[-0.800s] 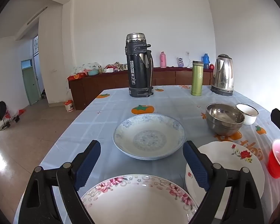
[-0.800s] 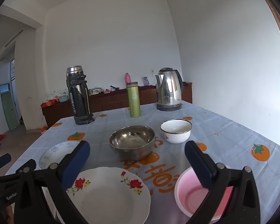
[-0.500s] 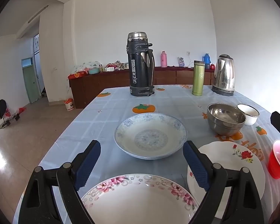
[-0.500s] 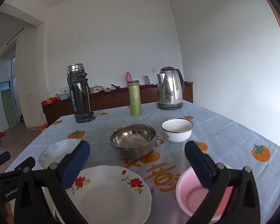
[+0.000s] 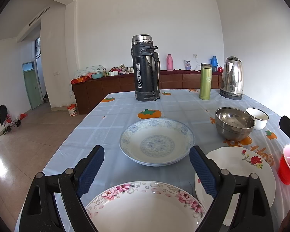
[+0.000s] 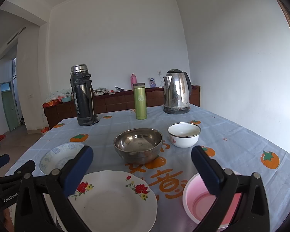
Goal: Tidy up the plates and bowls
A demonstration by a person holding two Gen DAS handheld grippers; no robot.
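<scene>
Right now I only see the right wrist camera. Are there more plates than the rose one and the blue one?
Observer: Yes. A third plate, with pink flowers on its rim, lies nearest, just below the open left gripper.
Operator: Is the blue plate whole? I only see part.
Observer: The blue plate looks whole, with a round pattern in its middle.
Operator: What colour is the pink bowl outside?
Observer: The bowl is red outside.

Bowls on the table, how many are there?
3. The steel bowl sits mid-table, the white enamel bowl just right of it, and the pink plastic bowl nearest, partly behind the right gripper. None stacked; nothing seems hidden.
</scene>
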